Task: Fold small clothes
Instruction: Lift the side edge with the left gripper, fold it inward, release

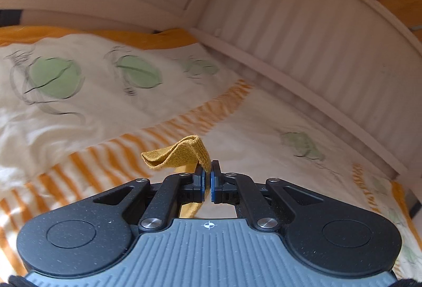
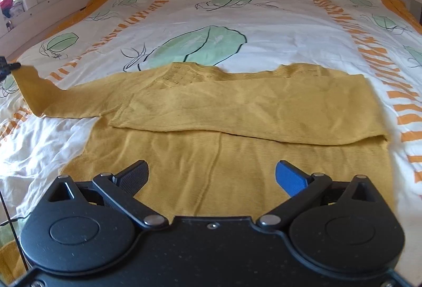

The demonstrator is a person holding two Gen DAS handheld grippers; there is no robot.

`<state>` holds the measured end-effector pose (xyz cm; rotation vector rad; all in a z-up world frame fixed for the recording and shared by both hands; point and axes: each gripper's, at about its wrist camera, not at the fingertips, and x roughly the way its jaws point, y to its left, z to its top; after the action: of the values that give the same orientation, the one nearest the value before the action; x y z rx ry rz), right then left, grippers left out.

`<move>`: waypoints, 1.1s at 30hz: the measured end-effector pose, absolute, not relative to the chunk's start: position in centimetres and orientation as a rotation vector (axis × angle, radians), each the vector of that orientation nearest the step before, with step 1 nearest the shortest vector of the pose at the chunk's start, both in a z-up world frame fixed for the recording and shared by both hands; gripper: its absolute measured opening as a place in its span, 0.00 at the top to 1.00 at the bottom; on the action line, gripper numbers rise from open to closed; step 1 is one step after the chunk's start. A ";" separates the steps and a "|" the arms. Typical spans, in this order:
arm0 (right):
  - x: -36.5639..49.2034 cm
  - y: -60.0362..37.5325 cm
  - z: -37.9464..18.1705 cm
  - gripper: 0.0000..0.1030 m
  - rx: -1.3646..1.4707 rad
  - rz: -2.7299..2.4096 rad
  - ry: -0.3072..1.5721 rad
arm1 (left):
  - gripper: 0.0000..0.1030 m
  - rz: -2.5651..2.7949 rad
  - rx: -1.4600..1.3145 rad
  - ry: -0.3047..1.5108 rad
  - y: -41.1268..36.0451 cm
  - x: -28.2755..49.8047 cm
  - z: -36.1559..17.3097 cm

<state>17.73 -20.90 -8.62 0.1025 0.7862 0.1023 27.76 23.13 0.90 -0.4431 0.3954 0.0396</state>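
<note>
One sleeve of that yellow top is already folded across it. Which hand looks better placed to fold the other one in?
The left. Its gripper is shut on the cuff of the outstretched sleeve, lifted off the bedspread. The right gripper is open and empty over the sweater near its hem.

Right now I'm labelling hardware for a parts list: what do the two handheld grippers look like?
Left gripper: speckled black linkage arms with silver rivets, blue-padded fingers, a ribbed grey cover bearing a white crosshair mark. Right gripper: the same black linkage, one textured black finger, one blue.
</note>
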 end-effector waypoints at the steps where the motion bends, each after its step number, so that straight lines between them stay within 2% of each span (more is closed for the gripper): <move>1: 17.5 -21.4 -8.5 0.01 0.104 0.099 0.783 | 0.97 0.010 -0.442 0.390 21.9 27.9 1.5; 12: 15.1 -26.0 -7.4 0.01 0.179 0.061 0.737 | 0.97 -0.294 -0.346 0.405 6.8 28.7 5.3; 22: 14.3 -28.7 -7.0 0.01 0.268 0.047 0.694 | 0.97 -0.452 -0.253 0.578 -5.8 29.2 -1.1; 27: 14.3 -29.6 -7.3 0.01 0.297 0.041 0.689 | 0.96 -0.488 -0.160 0.680 -9.6 29.1 -5.0; 29: 14.3 -29.8 -7.5 0.01 0.304 0.037 0.690 | 0.92 -0.509 -0.139 0.712 -10.0 28.9 -5.8; 31: 14.3 -30.0 -7.6 0.01 0.308 0.033 0.694 | 0.73 -0.537 -0.132 0.727 -9.8 28.3 -6.2; 33: 14.3 -30.1 -7.7 0.01 0.314 0.030 0.698 | 0.68 -0.549 -0.116 0.715 -9.4 27.3 -6.1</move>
<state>14.31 -30.12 -7.69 0.3136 0.6977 0.0298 27.26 -9.39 -6.07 -0.1161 0.7149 -0.5492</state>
